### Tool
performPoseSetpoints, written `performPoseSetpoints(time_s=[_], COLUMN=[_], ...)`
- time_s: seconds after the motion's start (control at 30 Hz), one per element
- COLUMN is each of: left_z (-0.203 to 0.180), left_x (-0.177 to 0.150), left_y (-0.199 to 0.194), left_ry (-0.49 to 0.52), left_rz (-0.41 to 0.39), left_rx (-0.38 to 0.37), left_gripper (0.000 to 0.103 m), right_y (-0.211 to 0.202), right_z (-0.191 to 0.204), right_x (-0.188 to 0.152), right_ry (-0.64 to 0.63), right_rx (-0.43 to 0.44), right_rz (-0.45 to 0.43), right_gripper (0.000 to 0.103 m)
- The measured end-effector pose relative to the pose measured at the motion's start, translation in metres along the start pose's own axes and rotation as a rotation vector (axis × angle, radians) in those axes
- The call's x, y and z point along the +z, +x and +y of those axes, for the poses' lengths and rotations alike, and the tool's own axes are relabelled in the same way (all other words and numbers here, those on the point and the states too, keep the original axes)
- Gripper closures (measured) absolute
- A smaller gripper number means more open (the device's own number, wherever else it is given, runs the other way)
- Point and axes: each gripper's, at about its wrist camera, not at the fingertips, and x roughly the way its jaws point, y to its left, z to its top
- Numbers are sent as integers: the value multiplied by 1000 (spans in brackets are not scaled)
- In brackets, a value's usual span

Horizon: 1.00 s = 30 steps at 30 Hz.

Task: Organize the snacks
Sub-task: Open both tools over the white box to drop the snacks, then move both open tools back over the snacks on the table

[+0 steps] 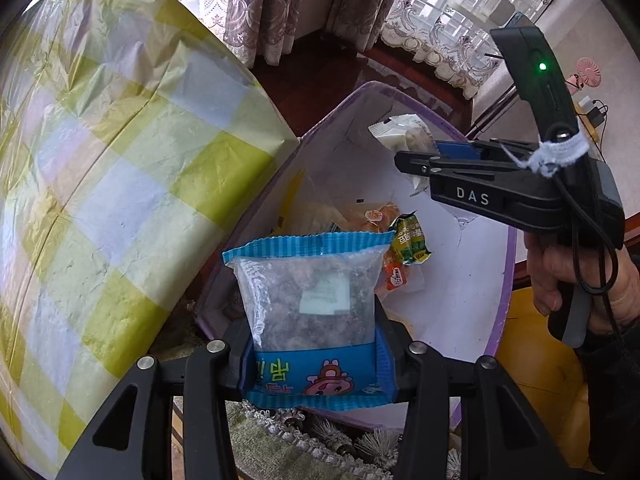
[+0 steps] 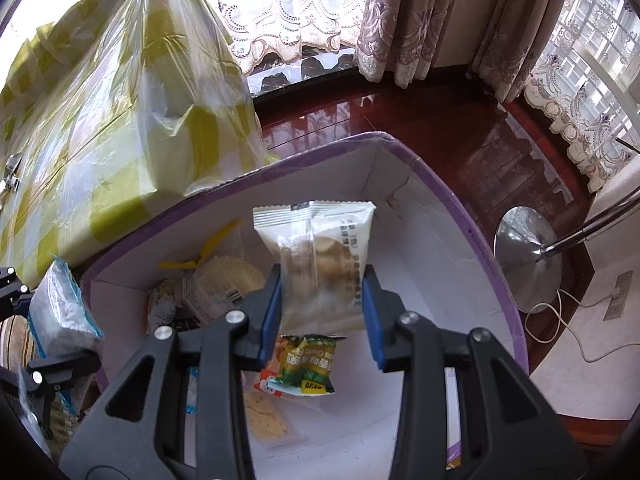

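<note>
My left gripper (image 1: 316, 356) is shut on a blue-edged clear snack bag (image 1: 312, 296) and holds it upright over the near rim of a white box with purple edge (image 1: 472, 280). My right gripper (image 2: 322, 312) is shut on a white cookie packet (image 2: 320, 256) and holds it above the box (image 2: 452, 240). The right gripper (image 1: 412, 160) with its packet (image 1: 400, 132) also shows in the left wrist view, over the box's far side. The left gripper's blue bag (image 2: 60, 308) shows at the left edge of the right wrist view. Several snacks lie in the box, among them a green packet (image 2: 308, 364).
A large bundle wrapped in yellow-checked plastic (image 1: 100, 180) stands close to the left of the box. A dark red wooden floor (image 2: 400, 120), curtains, and a lamp base (image 2: 524, 256) with a cable lie beyond and right. A fringed cloth (image 1: 288, 440) lies under the box's near side.
</note>
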Motion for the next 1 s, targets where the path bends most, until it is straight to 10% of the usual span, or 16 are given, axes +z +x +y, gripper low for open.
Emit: performPoseSetpoints(time_s=[0.53, 1.0], left_z=[16, 129], left_x=[3, -42], left_y=[-20, -112], left_ry=[-67, -333], left_rz=[-66, -440], left_rx=[-47, 241], left_gripper=[41, 41], right_y=[4, -59], right_z=[8, 106], right_x=[3, 42], right_ry=[62, 20], right_rx=[13, 90], right_rz=[31, -140], right_gripper=[46, 35])
